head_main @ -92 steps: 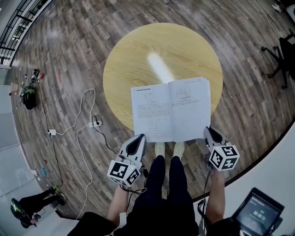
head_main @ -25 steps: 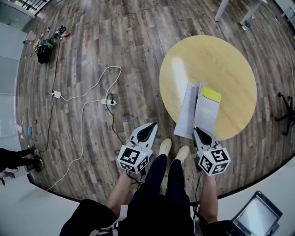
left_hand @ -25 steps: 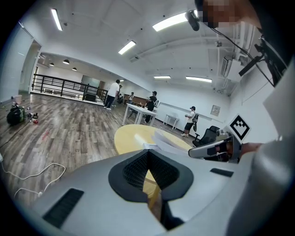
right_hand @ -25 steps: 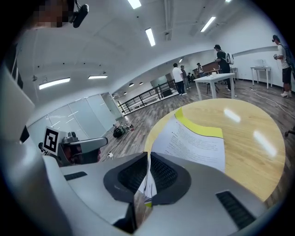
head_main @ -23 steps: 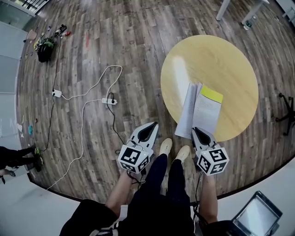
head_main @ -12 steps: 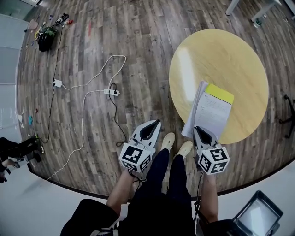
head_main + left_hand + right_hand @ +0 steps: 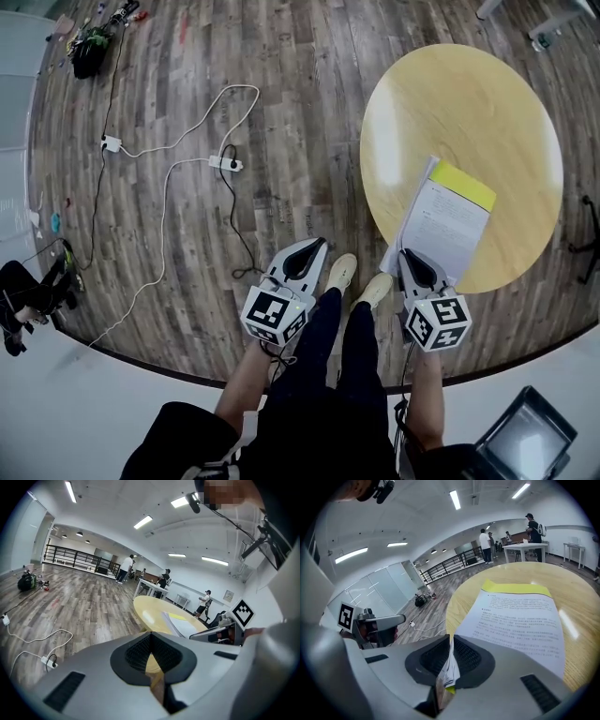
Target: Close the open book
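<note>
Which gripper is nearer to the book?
Right. The right gripper is shut on the edge of the book; the left gripper hangs over the floor, apart from it.

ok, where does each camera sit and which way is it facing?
Head view: on the head, steeply down at table and book; shows forearms, legs, left gripper, right gripper.
Left gripper view: on that gripper, along its shut jaws toward the table; right gripper at right.
Right gripper view: on that gripper, across the book; jaws shut on its pages; left gripper at left.
Shared: table and book in all three.
</note>
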The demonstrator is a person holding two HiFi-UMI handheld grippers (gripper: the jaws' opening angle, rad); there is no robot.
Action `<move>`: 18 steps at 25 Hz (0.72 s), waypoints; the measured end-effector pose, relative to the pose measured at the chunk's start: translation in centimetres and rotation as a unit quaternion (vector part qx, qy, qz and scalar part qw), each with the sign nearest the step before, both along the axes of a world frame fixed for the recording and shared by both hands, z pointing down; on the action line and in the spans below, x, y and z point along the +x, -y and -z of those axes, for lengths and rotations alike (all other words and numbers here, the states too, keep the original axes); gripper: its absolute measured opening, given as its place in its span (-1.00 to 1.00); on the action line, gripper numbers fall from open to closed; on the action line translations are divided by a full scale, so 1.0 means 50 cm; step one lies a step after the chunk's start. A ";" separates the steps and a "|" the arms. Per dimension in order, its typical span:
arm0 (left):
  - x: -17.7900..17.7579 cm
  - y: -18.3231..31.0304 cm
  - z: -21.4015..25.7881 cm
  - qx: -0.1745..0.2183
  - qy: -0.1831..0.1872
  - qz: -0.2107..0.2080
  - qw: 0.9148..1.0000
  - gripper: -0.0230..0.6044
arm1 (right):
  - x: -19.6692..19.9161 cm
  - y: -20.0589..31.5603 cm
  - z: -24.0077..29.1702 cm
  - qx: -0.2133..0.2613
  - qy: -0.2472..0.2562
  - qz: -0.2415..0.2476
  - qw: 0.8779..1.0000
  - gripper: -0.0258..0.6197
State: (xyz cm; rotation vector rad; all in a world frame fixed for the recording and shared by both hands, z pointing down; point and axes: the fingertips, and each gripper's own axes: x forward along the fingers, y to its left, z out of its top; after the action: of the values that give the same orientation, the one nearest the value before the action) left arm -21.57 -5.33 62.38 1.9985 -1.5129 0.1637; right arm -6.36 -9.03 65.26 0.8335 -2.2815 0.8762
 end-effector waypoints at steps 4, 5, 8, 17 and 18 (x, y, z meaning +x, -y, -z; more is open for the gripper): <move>-0.008 0.002 -0.004 0.000 -0.003 0.004 1.000 -0.93 | -0.003 0.002 -0.002 -0.001 -0.005 -0.002 1.000 -0.83; -0.009 0.002 -0.004 0.000 -0.004 0.004 1.000 -0.94 | -0.003 0.003 -0.002 -0.001 -0.004 -0.003 1.000 -0.83; -0.012 0.000 -0.003 0.002 -0.005 0.006 1.000 -0.93 | -0.005 -0.001 -0.005 -0.007 0.003 -0.010 1.000 -0.83; -0.008 0.002 0.030 0.009 0.002 0.003 1.000 -0.93 | -0.022 -0.010 0.004 -0.009 0.010 -0.009 1.000 -0.73; -0.008 0.003 0.033 0.010 0.003 0.003 1.000 -0.93 | -0.022 -0.008 0.007 -0.009 0.013 -0.010 1.000 -0.73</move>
State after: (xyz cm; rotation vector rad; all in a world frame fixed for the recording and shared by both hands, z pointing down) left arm -21.98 -5.46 60.74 2.0106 -1.5299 0.1534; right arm -7.46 -8.62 64.90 0.8423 -2.2886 0.9204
